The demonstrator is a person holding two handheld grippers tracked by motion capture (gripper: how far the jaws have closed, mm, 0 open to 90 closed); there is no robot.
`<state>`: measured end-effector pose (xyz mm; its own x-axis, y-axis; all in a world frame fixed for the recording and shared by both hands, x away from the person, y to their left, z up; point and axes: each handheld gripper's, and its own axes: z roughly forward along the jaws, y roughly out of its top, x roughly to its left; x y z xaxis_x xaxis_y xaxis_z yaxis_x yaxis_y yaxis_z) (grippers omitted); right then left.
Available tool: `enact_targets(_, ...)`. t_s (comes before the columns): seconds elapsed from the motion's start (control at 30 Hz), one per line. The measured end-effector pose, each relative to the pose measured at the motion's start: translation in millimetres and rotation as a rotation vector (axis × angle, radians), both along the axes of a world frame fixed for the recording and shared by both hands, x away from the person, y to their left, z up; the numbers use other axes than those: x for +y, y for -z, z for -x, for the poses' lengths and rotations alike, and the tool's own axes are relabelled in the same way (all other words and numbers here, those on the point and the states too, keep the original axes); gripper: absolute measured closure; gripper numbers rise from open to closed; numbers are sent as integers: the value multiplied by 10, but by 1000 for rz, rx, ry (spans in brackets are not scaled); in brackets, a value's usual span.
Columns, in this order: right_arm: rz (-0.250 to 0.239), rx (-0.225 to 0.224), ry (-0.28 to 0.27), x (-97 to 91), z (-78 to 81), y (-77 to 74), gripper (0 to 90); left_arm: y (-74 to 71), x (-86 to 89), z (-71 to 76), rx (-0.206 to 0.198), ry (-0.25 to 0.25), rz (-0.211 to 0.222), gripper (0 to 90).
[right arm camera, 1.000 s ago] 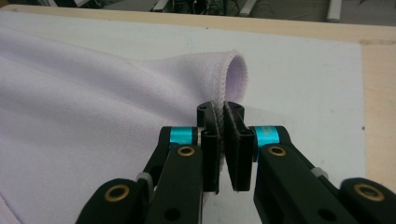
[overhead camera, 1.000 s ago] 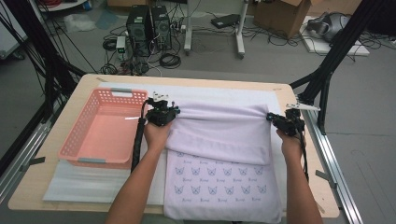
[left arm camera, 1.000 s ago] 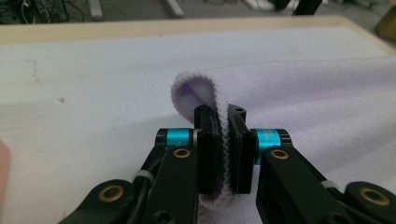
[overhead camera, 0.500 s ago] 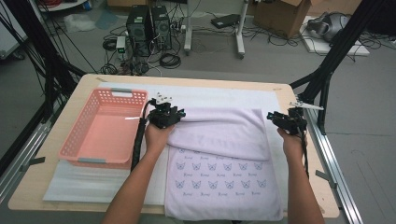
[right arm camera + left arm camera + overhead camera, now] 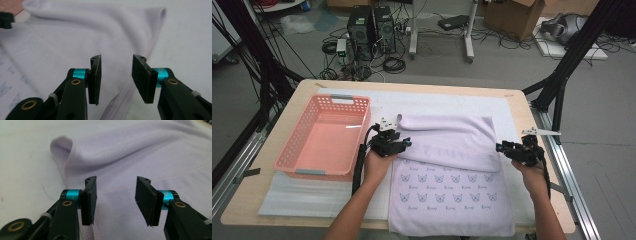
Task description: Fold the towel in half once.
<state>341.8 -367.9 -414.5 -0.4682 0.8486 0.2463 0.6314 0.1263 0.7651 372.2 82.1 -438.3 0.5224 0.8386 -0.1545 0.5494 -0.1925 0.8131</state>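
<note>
Towel (image 5: 452,170), pale lilac with rows of small blue cat-face prints, lies on the white mat (image 5: 447,102) in the middle of the worktop (image 5: 512,97), its far part folded back toward the person so that the plain side covers the upper rows of prints. The left tool (image 5: 401,144) stands at the left end of the fold and the right tool (image 5: 503,148) at the right end. Both tools have just been opening; in each gripper view the jaws stand partly apart above the cloth, and nothing is gripped between the pads (image 5: 90,200) of the left or the pads (image 5: 96,78) of the right. A pink plastic basket (image 5: 292,150) stands just left of the towel, with nothing inside it.
</note>
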Motion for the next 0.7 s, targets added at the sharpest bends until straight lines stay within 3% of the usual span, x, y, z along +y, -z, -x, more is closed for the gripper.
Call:
enact_targets(0.07,0,9,-19,38,79,74,590,51,19,13,14,-15,5,492)
enact_targets(0.13,3,13,-33,65,140,142,585,94,22,23,40,-22,-25,507)
enact_targets(0.2,32,20,-36,87,186,204,590,104,15,59,13,-8,-51,580)
enact_targets(0.3,66,40,-59,118,227,304,676,77,-13,104,17,23,-85,802)
enact_targets(0.37,62,33,-57,114,254,307,820,52,-20,134,12,27,-99,829)
enact_targets(0.4,62,28,-67,116,267,300,843,32,-18,158,8,29,-91,835)
enact_targets(0.47,89,-4,-74,135,317,275,854,-10,4,245,-35,39,-54,840)
enact_targets(0.7,53,-36,-72,60,468,193,853,-54,97,624,-86,107,35,841)
